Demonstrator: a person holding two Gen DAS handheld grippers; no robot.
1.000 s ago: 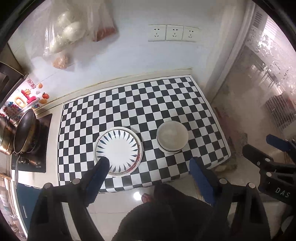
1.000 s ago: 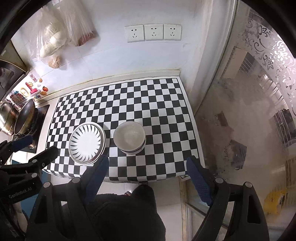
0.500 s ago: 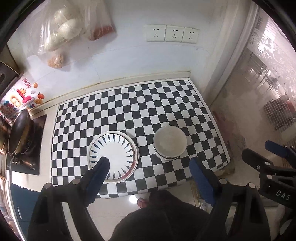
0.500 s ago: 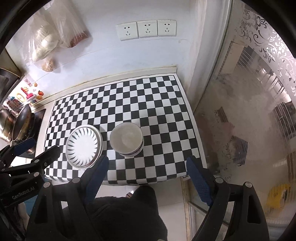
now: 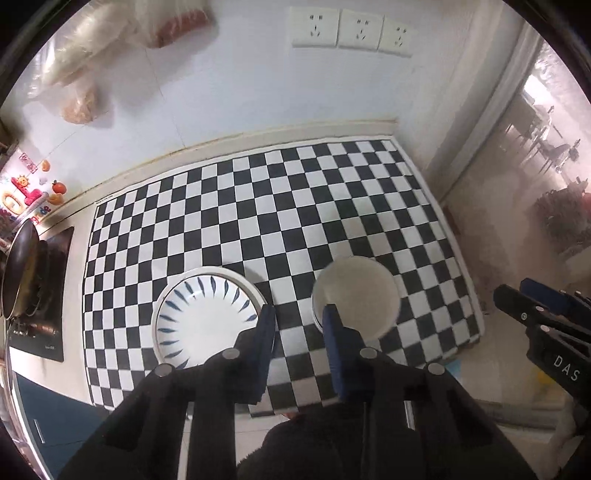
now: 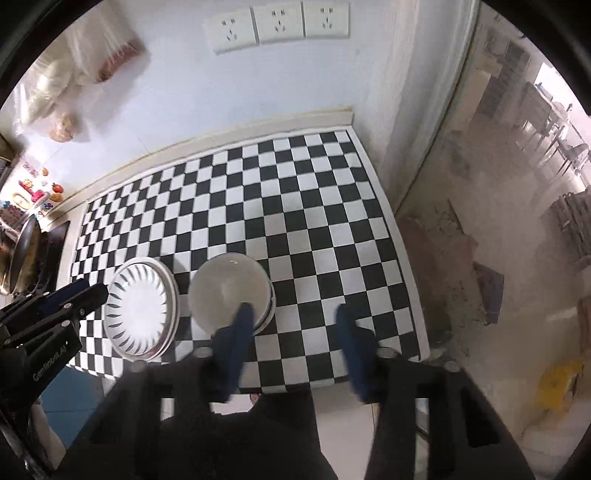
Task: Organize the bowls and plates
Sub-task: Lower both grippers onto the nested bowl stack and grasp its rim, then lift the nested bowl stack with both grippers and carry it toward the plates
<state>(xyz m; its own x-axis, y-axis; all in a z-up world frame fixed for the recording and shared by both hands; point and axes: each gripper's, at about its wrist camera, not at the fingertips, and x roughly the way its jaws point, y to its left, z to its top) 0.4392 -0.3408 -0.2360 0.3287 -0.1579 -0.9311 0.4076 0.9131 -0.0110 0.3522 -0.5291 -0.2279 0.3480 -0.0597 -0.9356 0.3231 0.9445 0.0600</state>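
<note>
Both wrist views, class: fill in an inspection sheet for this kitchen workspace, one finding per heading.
Surface: checkered mat covering the counter.
Job's things: patterned plate stack on the left; white bowl stack beside it on the right, apart from it.
Clutter: wok on a cooktop at the far left.
Grippers: left gripper fingers part-closed, empty, above the gap between plates and bowls; right gripper open, empty, one finger overlapping the bowls in view.
Cables: nothing seen.
Surroundings: three wall sockets, hanging food bags, glass door on the right.
</note>
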